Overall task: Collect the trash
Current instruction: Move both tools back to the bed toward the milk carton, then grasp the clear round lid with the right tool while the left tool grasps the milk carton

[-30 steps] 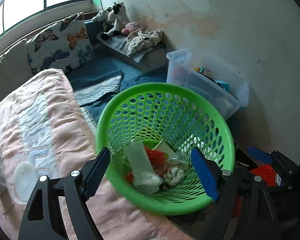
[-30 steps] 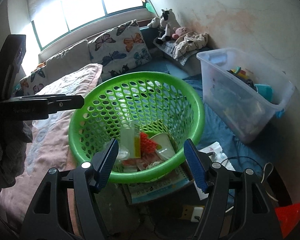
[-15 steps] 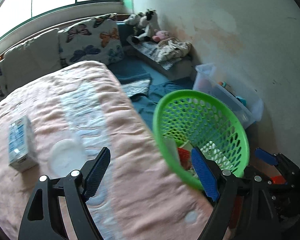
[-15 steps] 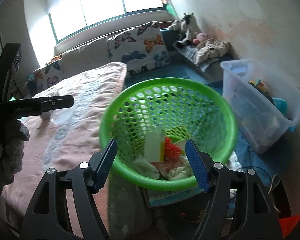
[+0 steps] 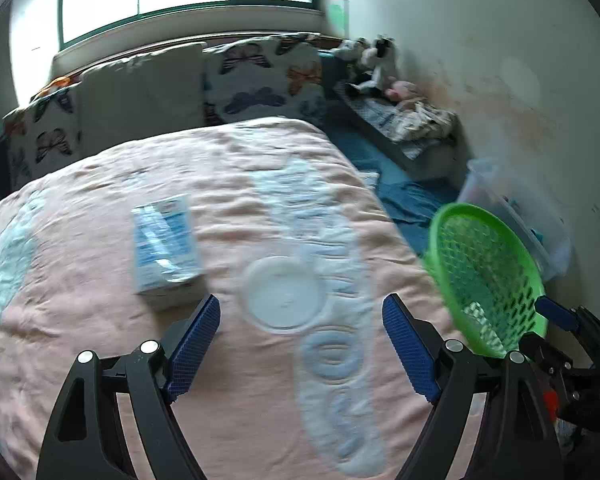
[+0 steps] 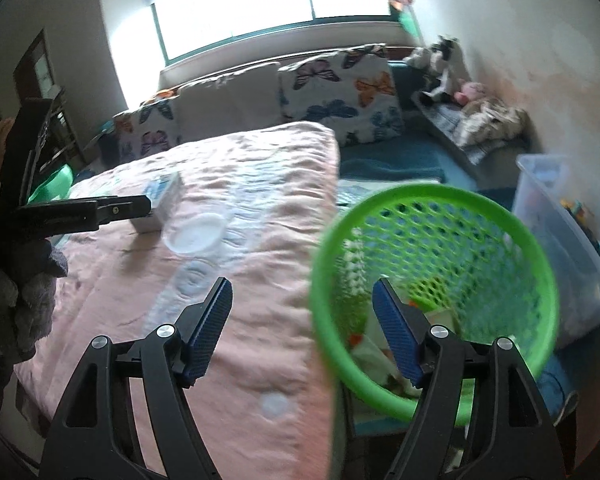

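Left gripper (image 5: 300,340) jaws spread wide, nothing between, above pink blanket (image 5: 100,360). Clear round lid (image 5: 282,294) just beyond its tips; blue-white carton (image 5: 166,248) left of lid. Right gripper (image 6: 302,330) jaws have just been opening, empty. Green basket (image 6: 540,264) right, trash inside.

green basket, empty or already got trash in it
Not empty: through the green basket rim, the right wrist view shows crumpled pale and orange scraps at its bottom.
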{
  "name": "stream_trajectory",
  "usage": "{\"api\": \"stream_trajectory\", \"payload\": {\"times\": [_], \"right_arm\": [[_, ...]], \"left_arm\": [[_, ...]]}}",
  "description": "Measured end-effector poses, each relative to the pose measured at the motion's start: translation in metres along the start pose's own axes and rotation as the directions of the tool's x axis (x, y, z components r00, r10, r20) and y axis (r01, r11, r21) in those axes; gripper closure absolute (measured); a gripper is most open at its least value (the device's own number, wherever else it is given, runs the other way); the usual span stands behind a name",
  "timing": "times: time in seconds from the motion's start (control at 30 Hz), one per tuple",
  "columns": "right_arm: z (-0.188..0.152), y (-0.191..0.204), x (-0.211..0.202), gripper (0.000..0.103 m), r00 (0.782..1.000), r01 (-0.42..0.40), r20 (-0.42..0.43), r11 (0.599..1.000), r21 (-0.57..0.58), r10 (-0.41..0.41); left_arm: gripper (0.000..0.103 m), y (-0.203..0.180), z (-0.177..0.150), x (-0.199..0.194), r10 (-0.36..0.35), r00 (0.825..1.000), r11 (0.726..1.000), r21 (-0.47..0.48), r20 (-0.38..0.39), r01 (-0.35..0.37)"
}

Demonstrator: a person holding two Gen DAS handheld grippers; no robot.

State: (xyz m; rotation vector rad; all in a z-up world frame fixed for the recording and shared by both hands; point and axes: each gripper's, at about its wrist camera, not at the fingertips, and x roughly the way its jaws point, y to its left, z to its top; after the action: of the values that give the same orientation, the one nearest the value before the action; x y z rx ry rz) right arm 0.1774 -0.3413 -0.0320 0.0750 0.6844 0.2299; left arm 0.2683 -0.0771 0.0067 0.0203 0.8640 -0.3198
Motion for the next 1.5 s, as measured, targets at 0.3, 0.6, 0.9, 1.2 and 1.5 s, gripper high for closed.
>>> {"api": "stream_trajectory", "payload": {"times": [0.3, 0.6, 0.9, 1.2, 1.5], "right_arm": [[0.023, 0.049, 0.040, 0.025, 0.995, -0.096, -0.047, 0.992, -0.084, 0.093], [0.038, 0.096, 0.090, 0.014, 0.981, -0.171, -0.118, 0.973, -0.158, 0.153], [0.041, 0.113, 0.149, 0.009, 0.970, -0.173, -0.202, 0.966, -0.190, 0.134], [0.040, 0.115, 0.179, 0.005, 0.963, -0.166, -0.242, 0.967, -0.194, 0.117], [0.041, 0.119, 0.192, 0.007, 0.967, -0.124, -0.246, 0.969, -0.214, 0.069]], "left_arm": [[0.022, 0.060, -0.001, -0.016, 0.073, 0.997, 0.993, -0.097, 0.009, -0.072], [0.020, 0.109, -0.003, -0.023, 0.112, 0.994, 0.976, -0.186, -0.005, -0.111], [0.019, 0.141, -0.003, -0.023, 0.127, 0.992, 0.962, -0.242, -0.019, -0.128], [0.019, 0.154, 0.003, -0.009, 0.119, 0.992, 0.955, -0.268, -0.042, -0.126], [0.018, 0.152, 0.007, 0.013, 0.107, 0.991, 0.953, -0.276, -0.077, -0.124]]}}
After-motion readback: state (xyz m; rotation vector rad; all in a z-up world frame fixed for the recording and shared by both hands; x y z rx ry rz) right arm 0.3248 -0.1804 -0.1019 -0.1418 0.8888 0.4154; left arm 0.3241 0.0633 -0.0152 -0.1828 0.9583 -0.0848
